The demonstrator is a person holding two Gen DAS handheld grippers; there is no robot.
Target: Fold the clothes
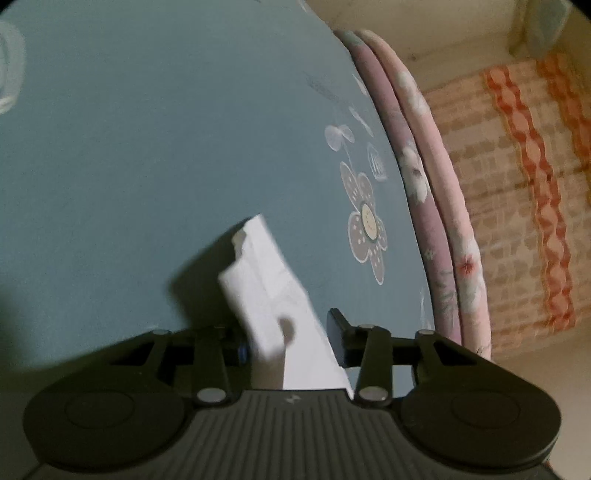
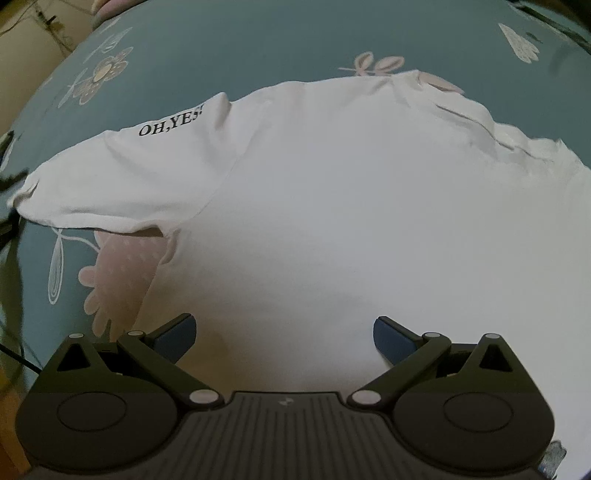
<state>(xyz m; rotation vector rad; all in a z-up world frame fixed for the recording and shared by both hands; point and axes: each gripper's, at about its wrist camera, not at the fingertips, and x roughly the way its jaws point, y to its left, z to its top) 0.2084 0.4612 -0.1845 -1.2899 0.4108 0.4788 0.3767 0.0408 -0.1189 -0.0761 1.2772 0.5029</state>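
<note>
The bed cover (image 2: pixel 295 33) is the largest thing here, blue-grey with pale flowers, and it lies under everything in front of both grippers. On it the white T-shirt (image 2: pixel 332 206) is spread out ahead of the right gripper (image 2: pixel 284 336), its body wide and mostly flat. One short sleeve (image 2: pixel 110 173) reaches out to the left of that gripper, with the black words "OH,YES" printed near the shoulder. The far edge to the right shows some wrinkles.

I judge that the shirt is light, thin and very soft (the flower pattern shows faintly through the cloth near the sleeve). It will hang and fold under its own weight and keeps no shape, so a grip in the middle only makes a bunch. Better places to hold it are the edges and corners: the hem, the shoulder seam or the sleeve end. The cloth does not look slippery or fragile.

The right gripper hovers low over the shirt body with its jaws spread wide and nothing between them.

The left gripper (image 1: pixel 291 339) has its jaws drawn narrow around a piece of white cloth (image 1: pixel 266 280), which stands up between them above the cover. Which part of the shirt this is, I cannot tell.
</note>
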